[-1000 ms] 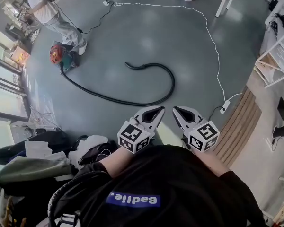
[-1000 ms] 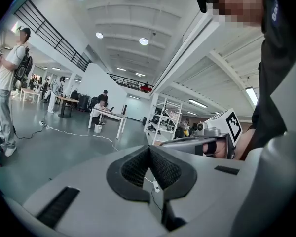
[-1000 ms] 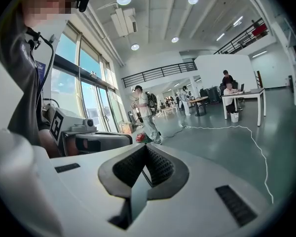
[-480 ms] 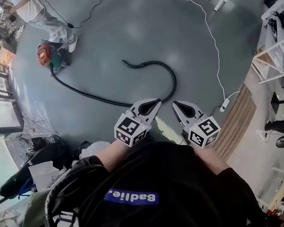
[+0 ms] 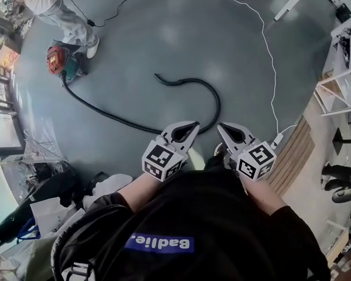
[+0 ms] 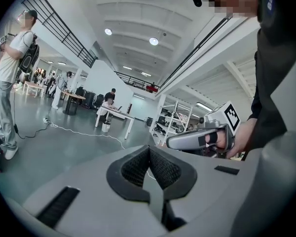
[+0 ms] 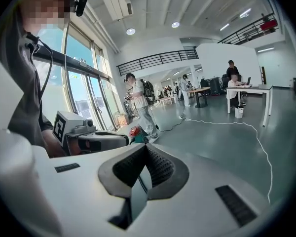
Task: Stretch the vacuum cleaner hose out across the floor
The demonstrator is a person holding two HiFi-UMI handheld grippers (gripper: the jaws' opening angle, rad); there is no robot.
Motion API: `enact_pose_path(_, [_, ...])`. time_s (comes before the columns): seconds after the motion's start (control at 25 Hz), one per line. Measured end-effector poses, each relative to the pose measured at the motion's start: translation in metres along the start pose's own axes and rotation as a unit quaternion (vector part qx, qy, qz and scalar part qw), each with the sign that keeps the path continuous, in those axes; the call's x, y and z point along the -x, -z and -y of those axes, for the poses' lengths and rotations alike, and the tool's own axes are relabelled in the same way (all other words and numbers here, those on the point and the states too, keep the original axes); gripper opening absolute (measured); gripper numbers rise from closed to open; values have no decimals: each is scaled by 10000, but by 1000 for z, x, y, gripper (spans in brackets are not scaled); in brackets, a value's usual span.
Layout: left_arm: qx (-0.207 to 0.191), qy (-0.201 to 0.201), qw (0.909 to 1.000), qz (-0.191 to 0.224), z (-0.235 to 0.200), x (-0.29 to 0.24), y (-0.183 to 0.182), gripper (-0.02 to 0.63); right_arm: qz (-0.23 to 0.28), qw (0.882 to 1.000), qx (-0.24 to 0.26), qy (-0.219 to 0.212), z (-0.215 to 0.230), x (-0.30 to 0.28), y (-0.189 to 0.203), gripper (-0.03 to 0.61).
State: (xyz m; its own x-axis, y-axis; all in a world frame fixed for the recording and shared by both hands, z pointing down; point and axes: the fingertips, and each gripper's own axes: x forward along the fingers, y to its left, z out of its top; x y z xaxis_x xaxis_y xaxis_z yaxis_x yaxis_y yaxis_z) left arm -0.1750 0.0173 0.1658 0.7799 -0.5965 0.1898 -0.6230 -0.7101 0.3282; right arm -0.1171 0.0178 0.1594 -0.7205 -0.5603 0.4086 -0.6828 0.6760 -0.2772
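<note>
Hose (image 5: 128, 123) lies on grey floor (image 5: 164, 34), black, not stretched out. One end is at the red and green vacuum cleaner (image 5: 59, 62) at upper left of the head view. From there it runs down and right, bends round in a hook just ahead of the grippers, then curls back left to a free end near mid-floor.

Left gripper (image 5: 193, 124) is clenched with nothing in it; its own view shows the ribbed pads pressed together, only floor and room beyond. Right gripper (image 5: 222, 126) is the same, pads together and empty. Both are held side by side in front of the person's black top, pointing forward and slightly down, tips near each other but apart. Neither touches the hose. Each gripper view shows the other gripper alongside with its marker cube.

Second person (image 5: 55, 7) in light clothes stands right beside the vacuum cleaner. Thin white cable (image 5: 268, 51) snakes from the top of the head view down the right side to a white plug block (image 5: 278, 138) by a wooden strip (image 5: 292, 154) on the floor. White shelving (image 5: 345, 69) stands at right edge, a white table leg (image 5: 286, 4) at top right. Bags and loose clutter (image 5: 52, 195) are piled at lower left. Right gripper view shows big windows on the left; the left gripper view shows people seated at a white table far back.
</note>
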Motion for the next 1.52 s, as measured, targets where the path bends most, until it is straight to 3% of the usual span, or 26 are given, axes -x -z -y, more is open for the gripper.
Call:
enact_pose_path(0.24, [-60,-671,9977,-11,-15,-50,-11,9,-33,9982,14,-603,65,-10,-9,-3])
enact_pose_path(0.4, [163,-1189,9927,114,-22,-106,-20,8,-92,9955,8,-944,128,-15,-15,-3])
enact_pose_path(0.64, [247,-1451,9890,153,-12,-197,-30,9,-234,9934,-7,-1125,224,-1,-15,-3])
enact_pose_path(0.88, [128,-1257,9920,0,-25,-233,-26,9,-383,9942,-278,-969,262,-11,7,-3])
enact_pose_path(1.04, [-83,-1074,9941,-130,-51,-236,8,9,-283,9963,-339,-737,271,-38,28,-3])
enact_pose_path(1.2, [21,-993,9949,-166,-88,-246,56,9,-257,9978,-359,-503,296,-76,63,-3])
enact_pose_path(1.52, [112,-587,9982,72,-161,-300,193,9,-465,9985,-225,-192,388,-173,196,19])
